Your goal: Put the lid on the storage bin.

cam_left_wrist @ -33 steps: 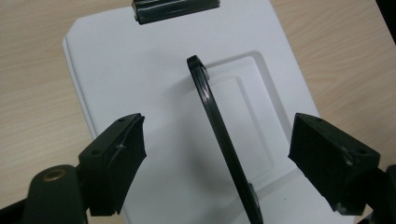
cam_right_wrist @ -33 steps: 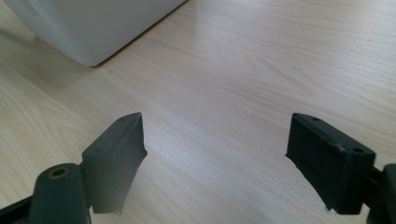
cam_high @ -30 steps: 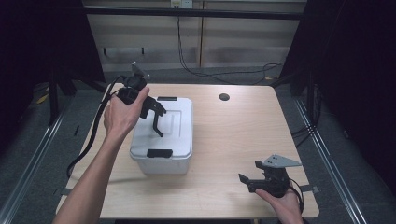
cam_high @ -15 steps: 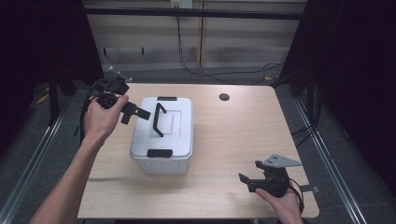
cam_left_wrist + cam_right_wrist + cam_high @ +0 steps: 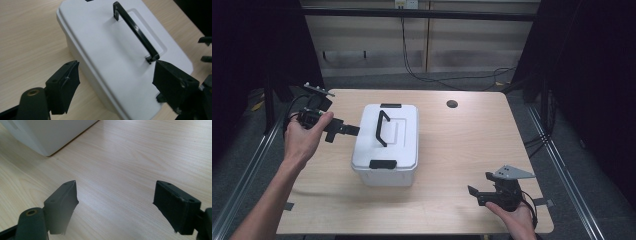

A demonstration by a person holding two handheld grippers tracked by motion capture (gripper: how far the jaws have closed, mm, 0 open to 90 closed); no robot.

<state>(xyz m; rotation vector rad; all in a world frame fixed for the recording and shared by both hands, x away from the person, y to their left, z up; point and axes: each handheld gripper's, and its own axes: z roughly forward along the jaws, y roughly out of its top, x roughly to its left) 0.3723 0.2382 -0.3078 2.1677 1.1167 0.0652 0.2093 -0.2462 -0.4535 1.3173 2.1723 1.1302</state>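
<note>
no readable text, labels, brands or numbers anywhere; white box (image 5: 387, 142) and counter (image 5: 472, 150) are unmarked.

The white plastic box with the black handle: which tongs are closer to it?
Left. The left tongs hover open beside the white plastic box; the right tongs rest apart at the table's near edge.

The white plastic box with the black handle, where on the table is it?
In the high view the white plastic box sits left of the wooden table's middle, just right of the open left gripper, far from the right gripper.
</note>
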